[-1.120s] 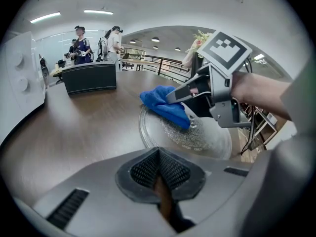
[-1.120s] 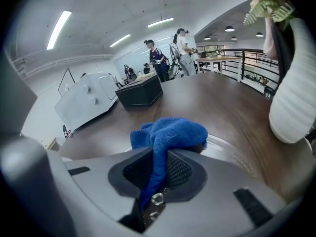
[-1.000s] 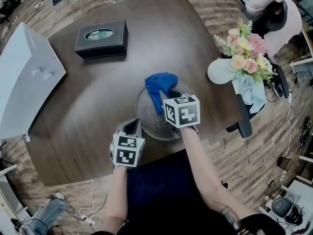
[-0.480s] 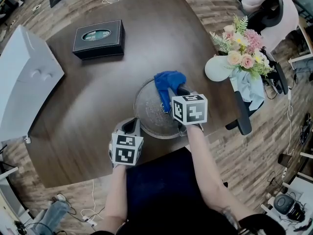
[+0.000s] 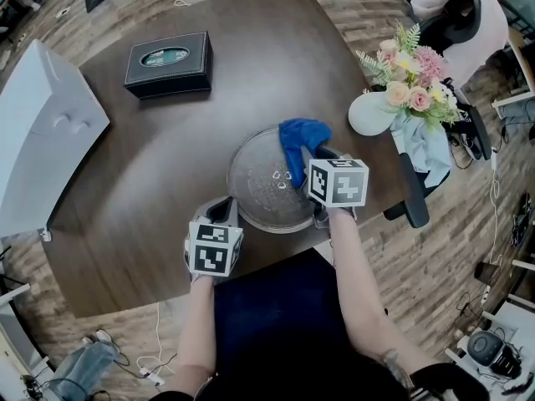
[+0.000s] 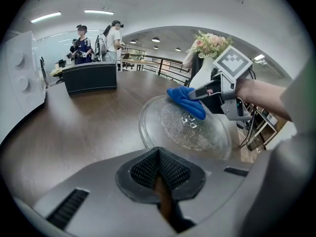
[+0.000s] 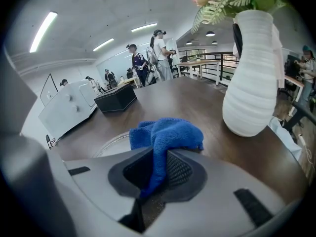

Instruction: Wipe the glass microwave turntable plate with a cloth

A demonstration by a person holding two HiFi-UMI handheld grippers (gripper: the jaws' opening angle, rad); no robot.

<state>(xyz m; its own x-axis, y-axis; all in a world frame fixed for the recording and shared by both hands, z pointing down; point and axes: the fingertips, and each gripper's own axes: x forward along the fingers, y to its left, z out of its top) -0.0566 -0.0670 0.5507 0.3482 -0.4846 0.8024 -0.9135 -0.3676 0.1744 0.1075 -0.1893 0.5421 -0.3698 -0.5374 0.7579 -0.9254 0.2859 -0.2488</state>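
Glass turntable plate (image 5: pixel 257 184) lies flat near the front edge of the dark table (image 5: pixel 167 149), with a blue cloth (image 5: pixel 299 137) on its far right rim.
The right gripper (image 5: pixel 313 154) has its jaws clamped on the cloth. The left gripper (image 5: pixel 221 213) sits just beside the plate's near left edge, jaws pressed together on nothing. A white vase of flowers (image 5: pixel 373 114) stands to the right, a black box (image 5: pixel 167 63) and a white microwave (image 5: pixel 42 132) farther left.

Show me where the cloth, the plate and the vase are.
cloth (image 5: pixel 299 134), head view, middle of the bunched blue fabric.
plate (image 5: pixel 256 184), head view, bare glass left of centre.
vase (image 7: pixel 252 78), right gripper view, ribbed white body.
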